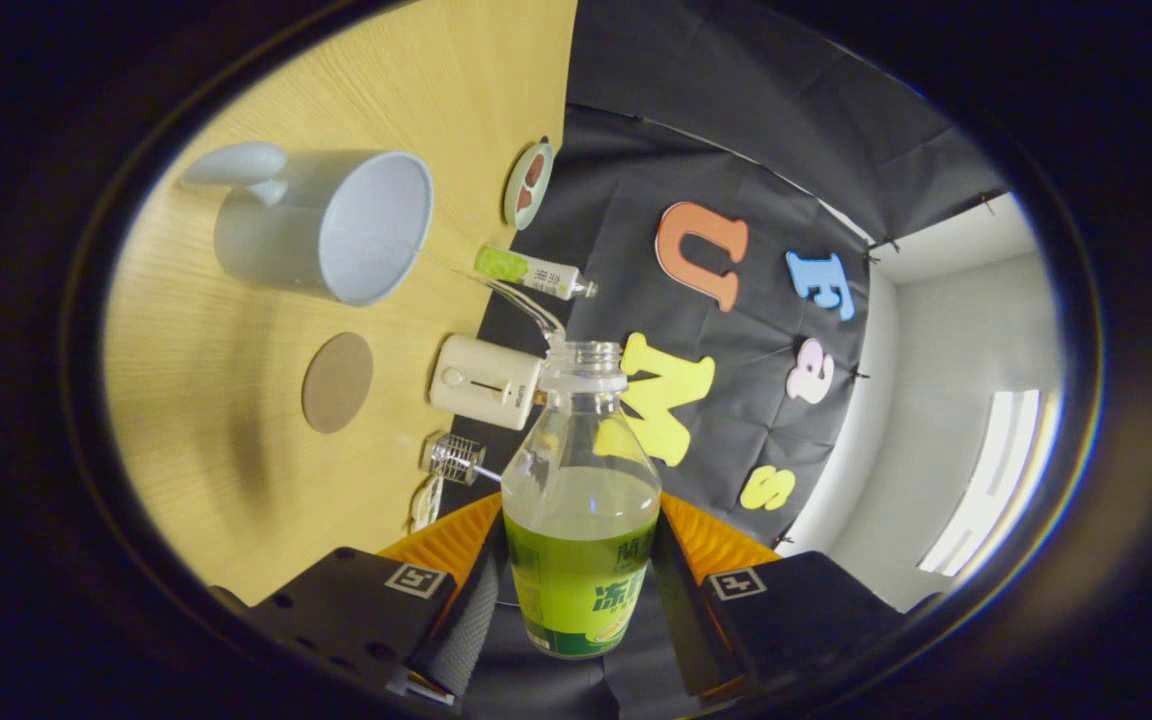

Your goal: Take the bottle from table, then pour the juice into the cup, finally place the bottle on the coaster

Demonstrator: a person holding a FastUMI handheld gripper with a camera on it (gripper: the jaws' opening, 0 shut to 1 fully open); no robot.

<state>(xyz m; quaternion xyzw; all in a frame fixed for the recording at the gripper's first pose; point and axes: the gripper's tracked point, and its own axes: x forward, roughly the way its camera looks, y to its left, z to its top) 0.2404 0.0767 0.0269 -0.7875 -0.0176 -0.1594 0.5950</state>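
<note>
Wooden bench (236, 420) held a cup (336, 225) and coaster (337, 382), hand-held gripper (576, 590) pinched an uncapped juice bottle (581, 500).

The gripper (576, 590) holds the bottle (581, 500) between its two fingers, one pressing on each side, the open neck pointing ahead. Beyond the bottle, on the table (236, 480), lie the coaster (337, 382) and, further on, the cup (336, 225), apart from it. Along the table's far edge, against the booth wall, stand a small boxlike device (486, 380), a tube (531, 271) and a small dish (528, 184).
</note>
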